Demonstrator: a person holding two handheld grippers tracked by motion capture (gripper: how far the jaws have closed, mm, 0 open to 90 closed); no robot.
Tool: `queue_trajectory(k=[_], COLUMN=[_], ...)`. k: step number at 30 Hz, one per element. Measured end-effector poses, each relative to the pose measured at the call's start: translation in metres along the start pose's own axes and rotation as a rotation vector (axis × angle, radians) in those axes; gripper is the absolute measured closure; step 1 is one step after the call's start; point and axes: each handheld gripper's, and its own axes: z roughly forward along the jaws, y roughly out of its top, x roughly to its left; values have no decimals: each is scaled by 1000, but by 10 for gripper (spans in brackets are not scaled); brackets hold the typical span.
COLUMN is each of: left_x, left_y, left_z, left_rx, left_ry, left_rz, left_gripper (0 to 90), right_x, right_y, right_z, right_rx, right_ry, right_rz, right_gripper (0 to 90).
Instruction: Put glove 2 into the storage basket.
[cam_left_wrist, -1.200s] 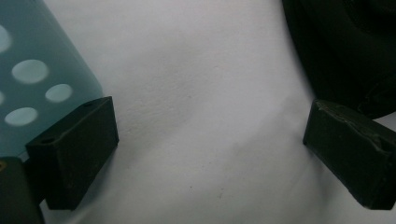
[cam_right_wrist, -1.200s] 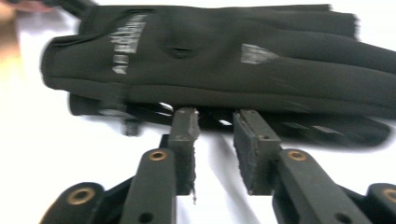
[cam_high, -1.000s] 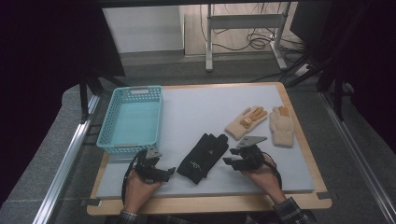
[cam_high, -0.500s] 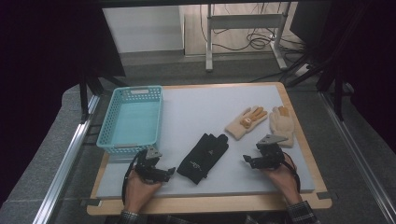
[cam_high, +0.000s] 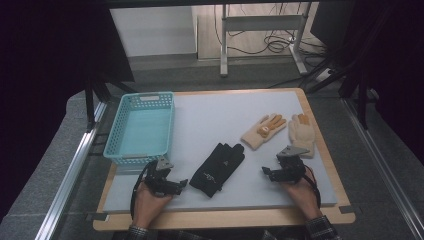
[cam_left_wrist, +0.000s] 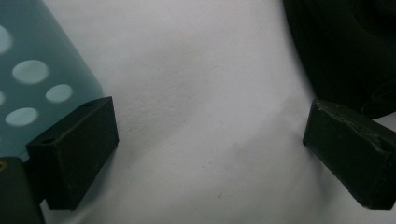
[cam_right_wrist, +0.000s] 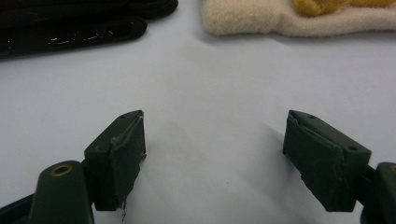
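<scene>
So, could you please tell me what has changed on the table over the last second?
The right claw drew away rightward from the black glove, its jaws just opening, nothing between them. The left claw, basket and both cream gloves stayed put.

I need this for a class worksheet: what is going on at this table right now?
A person holds a gripper in each hand over a table. The left gripper and right gripper are open and empty, flanking a black glove. Two cream gloves lie beyond; a blue basket sits at the left.
</scene>
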Motion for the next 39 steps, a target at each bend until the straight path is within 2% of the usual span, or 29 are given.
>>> queue_trajectory(k=[9, 17, 20, 22, 27, 34, 39], left_x=[-2, -8, -11, -16, -33, -56, -71], left_y=[1, 14, 20, 27, 47, 77, 92], left_z=[-1, -19, -26, -27, -16, 11, 31], left_rx=[5, -21, -48, -55, -29, 6, 37], left_ry=[9, -28, -67, -91, -108, -154, -151], left_rz=[-4, -7, -26, -26, 17, 35, 59], left_gripper=[42, 31, 29, 25, 9, 0, 0], right_x=[0, 0, 0, 0, 0, 0, 0], right_y=[0, 0, 0, 0, 0, 0, 0], right_z=[0, 0, 0, 0, 0, 0, 0], right_rx=[1, 1, 1, 1, -1, -2, 0], right_ry=[0, -1, -1, -2, -3, -3, -2], right_rz=[0, -1, -1, -1, -2, -2, -2], right_gripper=[207, 207, 207, 207, 207, 207, 207])
